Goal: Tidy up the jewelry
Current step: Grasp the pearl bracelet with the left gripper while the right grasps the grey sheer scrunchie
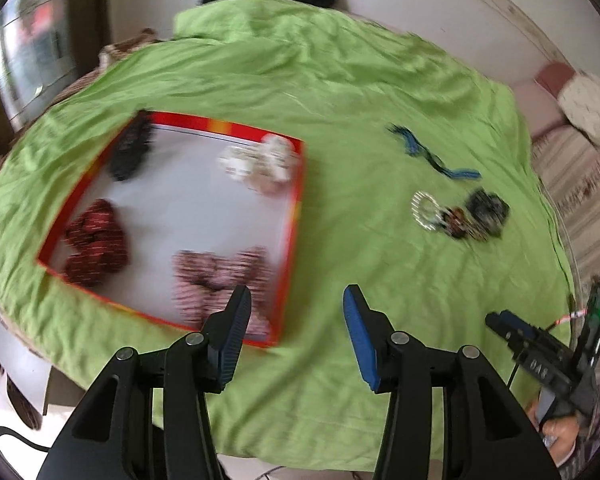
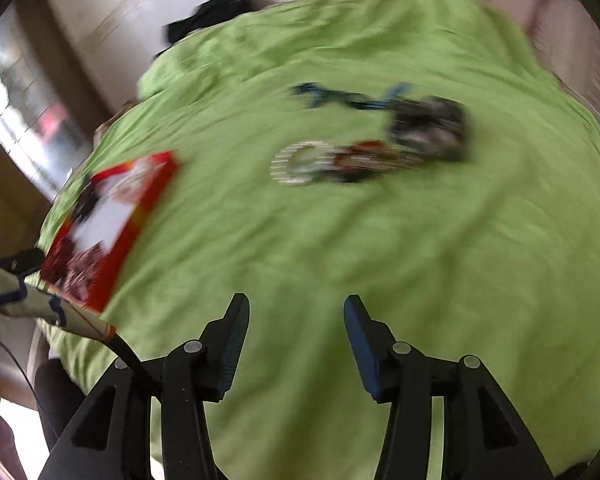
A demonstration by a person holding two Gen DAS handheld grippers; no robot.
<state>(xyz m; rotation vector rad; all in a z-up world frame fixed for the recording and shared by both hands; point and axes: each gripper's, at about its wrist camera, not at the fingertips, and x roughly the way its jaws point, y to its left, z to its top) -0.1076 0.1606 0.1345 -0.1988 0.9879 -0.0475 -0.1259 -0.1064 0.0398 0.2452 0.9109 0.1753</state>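
Nearest the left wrist camera, the left gripper (image 1: 296,312) hangs over the green cloth (image 1: 340,92) with its fingers (image 1: 236,320) parted to a middling gap and nothing between them. Its left finger overlaps the near corner of the red-rimmed tray (image 1: 292,216), which suggests the hand is working at or just off the tray.

The right gripper (image 2: 296,320) is likewise empty, its fingers (image 2: 358,332) about as far apart over bare cloth. In the left view it shows at the right edge, a green light glowing on its body; its fingers cannot be read from there.

The tray lies flat on the cloth, white-floored, with jewelry sorted by colour, apparently one kind to each corner. A pink-and-white heap (image 1: 220,280) sits in the near corner, a dark red heap (image 1: 94,240) to its left, a black heap (image 1: 130,152) in the far-left corner and a white beaded heap (image 1: 260,164) in the far-right one. Keeping each kind apart seems to be the point of the arrangement.

Farther out, well apart from the tray, the unsorted pieces lie on the cloth: a pale ring-shaped bracelet (image 2: 300,162) touching a reddish-brown piece (image 2: 364,158), a dark cluster (image 2: 428,128) just beyond, and a blue cord (image 2: 352,98) farthest off. The right gripper faces this group, so it is probably the next source. Both views are blurred, so fine detail is uncertain.
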